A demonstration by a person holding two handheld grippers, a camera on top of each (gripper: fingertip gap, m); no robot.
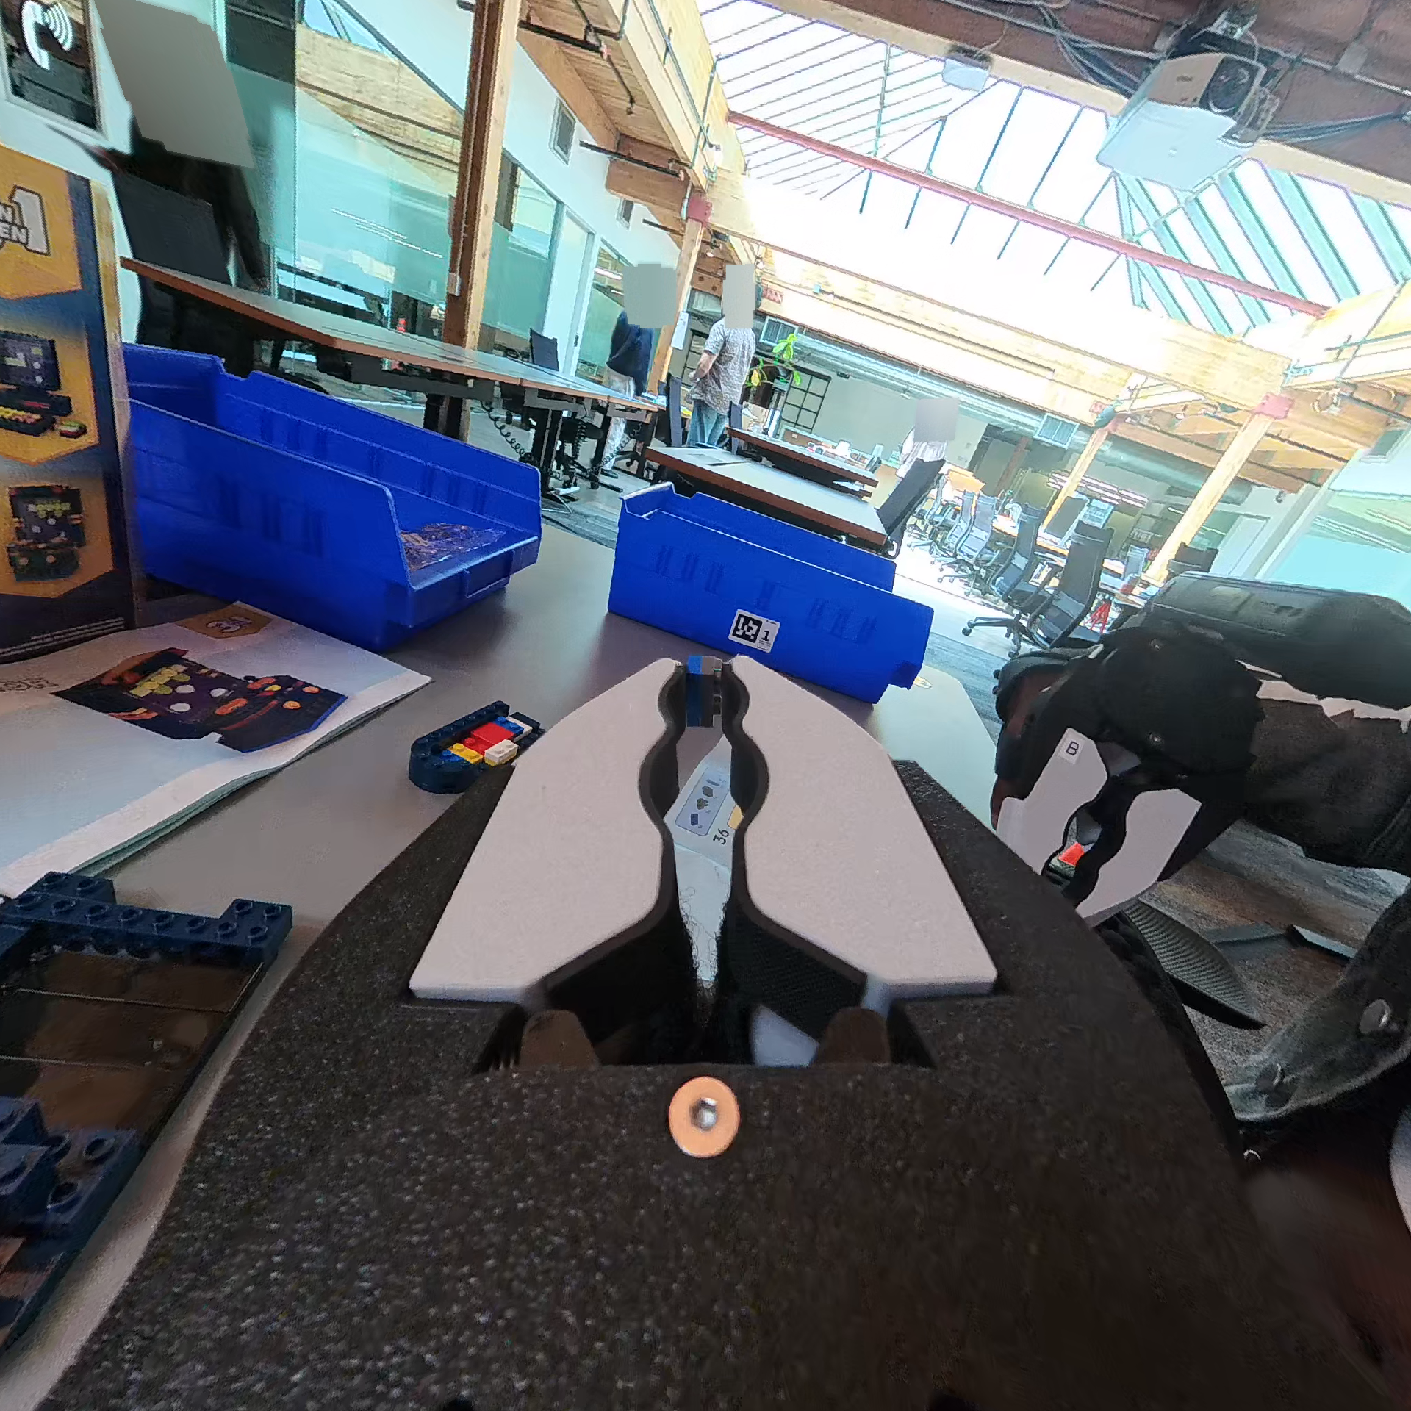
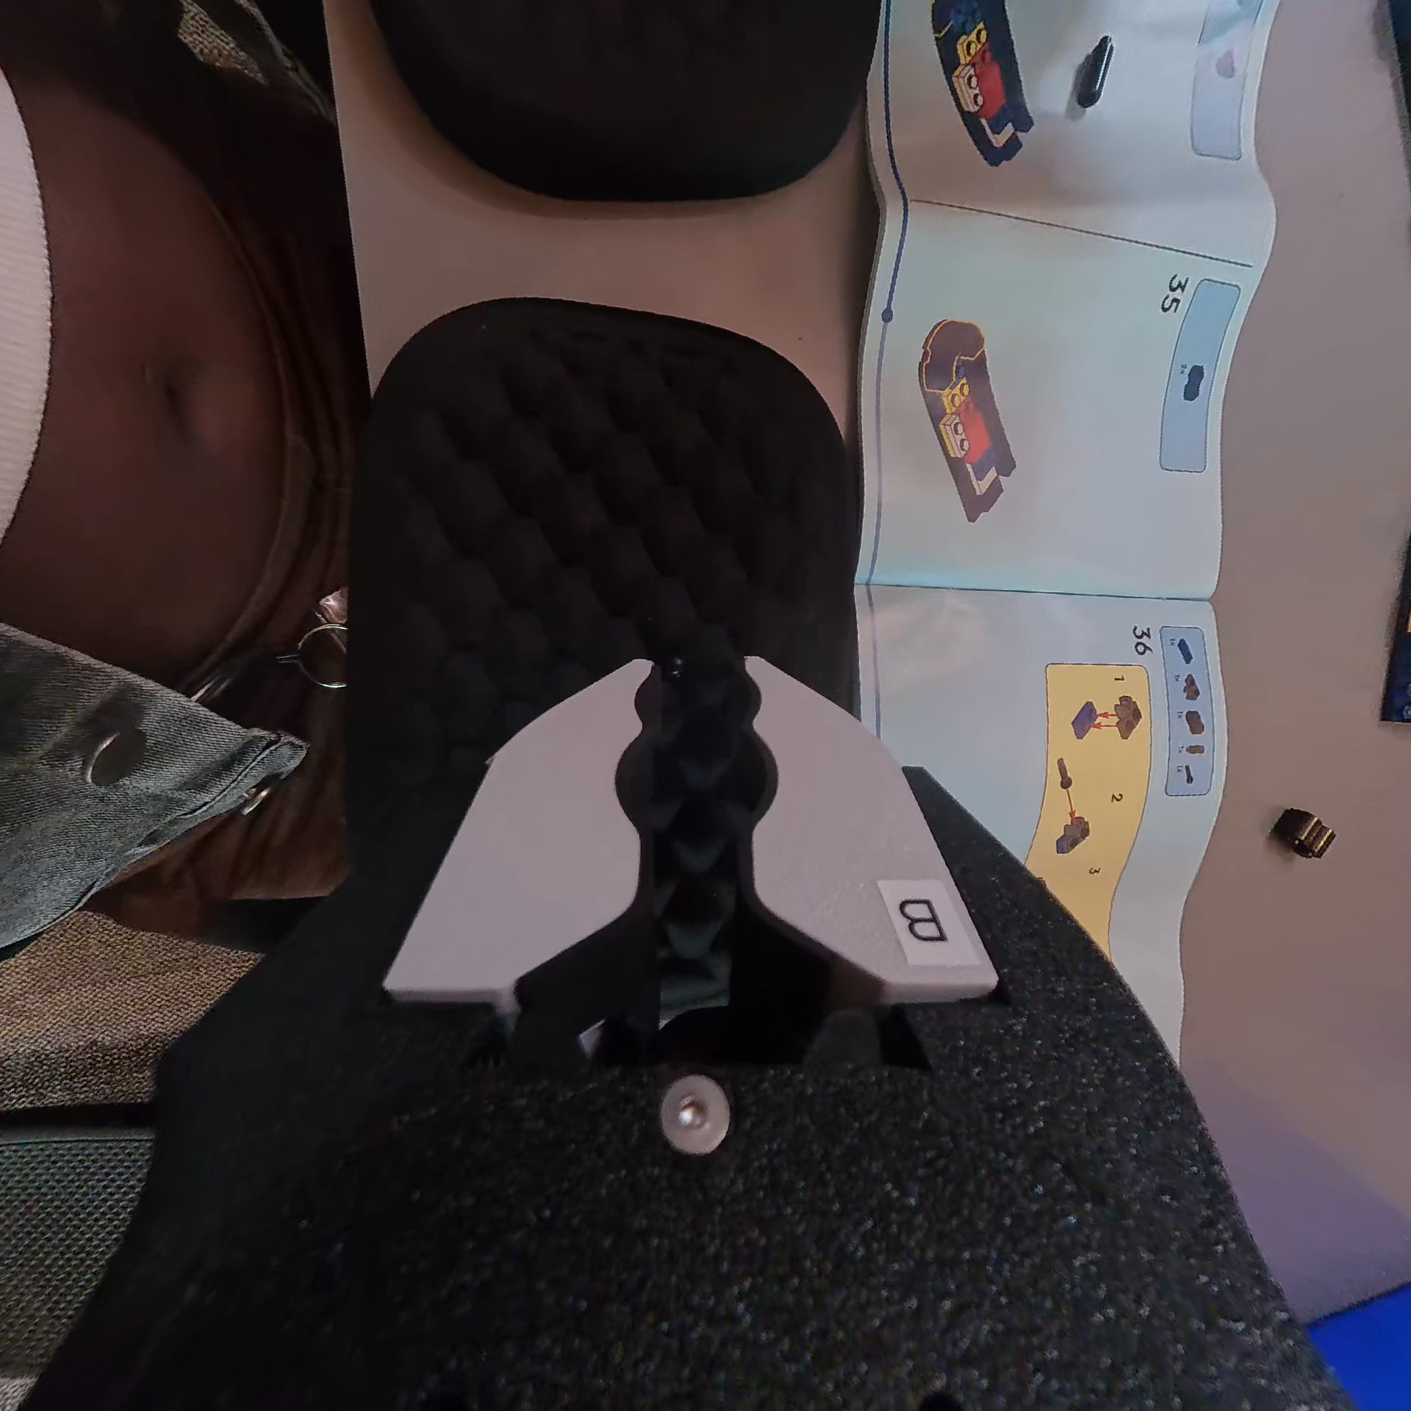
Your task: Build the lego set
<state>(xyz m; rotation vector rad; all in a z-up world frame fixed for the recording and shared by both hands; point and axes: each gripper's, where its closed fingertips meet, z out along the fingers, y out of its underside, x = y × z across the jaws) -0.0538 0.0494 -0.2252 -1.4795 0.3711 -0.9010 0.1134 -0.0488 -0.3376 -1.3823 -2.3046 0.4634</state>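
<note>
My left gripper (image 1: 704, 672) is shut on a small blue and grey brick piece (image 1: 701, 687), both pads pressed on it, and holds it above the grey table (image 1: 534, 649) and an open instruction booklet (image 1: 706, 809). My right gripper (image 2: 699, 668) is open, its fingertips apart over a black quilted pad (image 2: 595, 473) beside the table's edge. A tiny glossy black bit (image 2: 673, 670) sits by its left fingertip; I cannot tell what it is. The right gripper's black body (image 1: 1191, 687) shows at the right of the left wrist view.
Two blue bins (image 1: 321, 489) (image 1: 763, 588) stand at the back, a toy box (image 1: 53, 397) at far left, a second booklet (image 1: 191, 702) and a small dark blue build (image 1: 473, 744) nearer. A large dark blue build (image 1: 114, 992) lies left. A small black part (image 2: 1304, 834) lies beside the booklet (image 2: 1069, 458).
</note>
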